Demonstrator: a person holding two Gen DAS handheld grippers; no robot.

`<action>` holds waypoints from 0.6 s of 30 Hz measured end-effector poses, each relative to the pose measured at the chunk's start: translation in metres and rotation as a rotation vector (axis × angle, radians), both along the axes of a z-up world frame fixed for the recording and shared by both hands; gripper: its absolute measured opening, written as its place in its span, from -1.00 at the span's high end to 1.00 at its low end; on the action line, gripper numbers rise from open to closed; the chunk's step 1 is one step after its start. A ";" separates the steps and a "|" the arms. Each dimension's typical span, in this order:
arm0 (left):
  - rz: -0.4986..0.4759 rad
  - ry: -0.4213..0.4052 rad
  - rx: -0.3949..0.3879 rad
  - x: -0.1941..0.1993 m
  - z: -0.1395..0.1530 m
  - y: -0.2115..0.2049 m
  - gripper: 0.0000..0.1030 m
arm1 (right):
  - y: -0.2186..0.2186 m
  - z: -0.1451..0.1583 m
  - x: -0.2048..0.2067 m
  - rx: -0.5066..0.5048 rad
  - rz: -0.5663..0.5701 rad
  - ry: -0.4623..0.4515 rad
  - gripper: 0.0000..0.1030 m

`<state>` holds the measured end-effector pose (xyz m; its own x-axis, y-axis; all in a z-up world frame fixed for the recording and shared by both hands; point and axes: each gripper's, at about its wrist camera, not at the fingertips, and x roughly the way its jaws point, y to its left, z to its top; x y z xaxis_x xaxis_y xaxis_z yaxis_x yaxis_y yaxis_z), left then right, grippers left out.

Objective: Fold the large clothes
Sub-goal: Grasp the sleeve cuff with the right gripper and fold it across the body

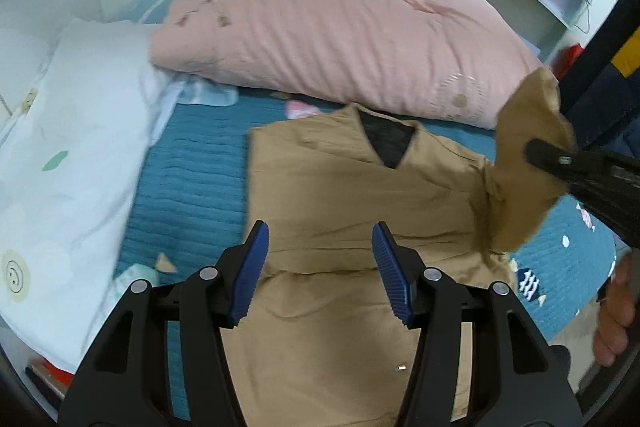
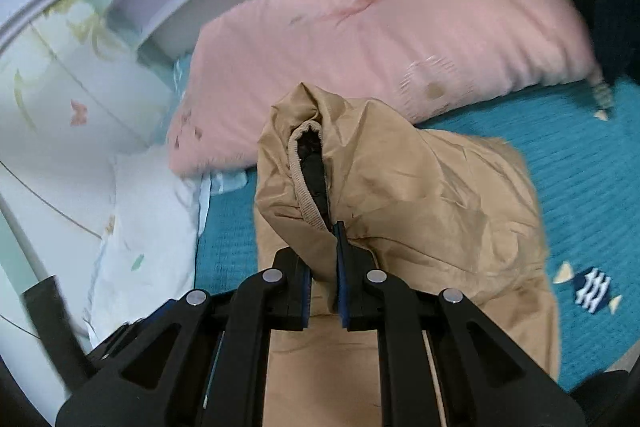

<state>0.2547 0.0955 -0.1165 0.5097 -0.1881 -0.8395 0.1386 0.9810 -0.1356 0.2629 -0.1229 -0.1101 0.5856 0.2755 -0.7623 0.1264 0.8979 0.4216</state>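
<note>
tan jacket sleeve (image 2: 360, 163) pinched in right claw (image 2: 335, 251); ribbed cuff (image 2: 304, 183) visible only there.

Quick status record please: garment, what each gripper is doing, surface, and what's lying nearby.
garment: tan jacket, spread on the bed, dark lining at the collar
right gripper: shut on the jacket's sleeve cuff, lifted off the bed
left gripper: open above the jacket body, holding nothing
surface: teal quilted bedspread
nearby: pink quilt behind the jacket, white printed pillow to the left
</note>
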 end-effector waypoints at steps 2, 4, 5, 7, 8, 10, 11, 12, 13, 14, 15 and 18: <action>0.016 0.000 -0.007 0.001 -0.002 0.017 -0.07 | 0.022 -0.013 0.013 -0.007 0.025 0.029 0.81; 0.029 0.008 -0.022 0.003 -0.006 0.034 -0.07 | 0.040 -0.025 0.022 -0.017 0.045 0.054 0.81; 0.037 0.010 -0.024 0.006 -0.008 0.042 -0.07 | 0.051 -0.034 0.028 -0.027 0.055 0.070 0.81; 0.046 0.014 -0.025 0.008 -0.012 0.052 -0.07 | 0.065 -0.047 0.036 -0.042 0.068 0.098 0.81; 0.049 0.018 -0.026 0.010 -0.015 0.056 -0.07 | 0.073 -0.056 0.042 -0.043 0.077 0.120 0.81; 0.059 0.029 -0.033 0.014 -0.023 0.066 -0.07 | 0.087 -0.070 0.048 -0.056 0.096 0.149 0.81; 0.067 0.038 -0.036 0.016 -0.028 0.071 -0.07 | 0.096 -0.080 0.053 -0.069 0.108 0.169 0.81; 0.070 0.045 -0.037 0.018 -0.032 0.075 -0.07 | 0.102 -0.088 0.056 -0.079 0.117 0.187 0.81; 0.075 0.053 -0.035 0.020 -0.036 0.078 -0.07 | 0.108 -0.094 0.059 -0.085 0.123 0.200 0.80; 0.082 0.061 -0.032 0.021 -0.041 0.081 -0.07 | 0.115 -0.104 0.063 -0.088 0.134 0.220 0.78; 0.090 0.073 -0.029 0.023 -0.047 0.086 -0.07 | 0.119 -0.110 0.064 -0.088 0.141 0.230 0.75; 0.112 0.106 -0.030 0.026 -0.061 0.096 -0.07 | 0.131 -0.130 0.070 -0.081 0.152 0.281 0.53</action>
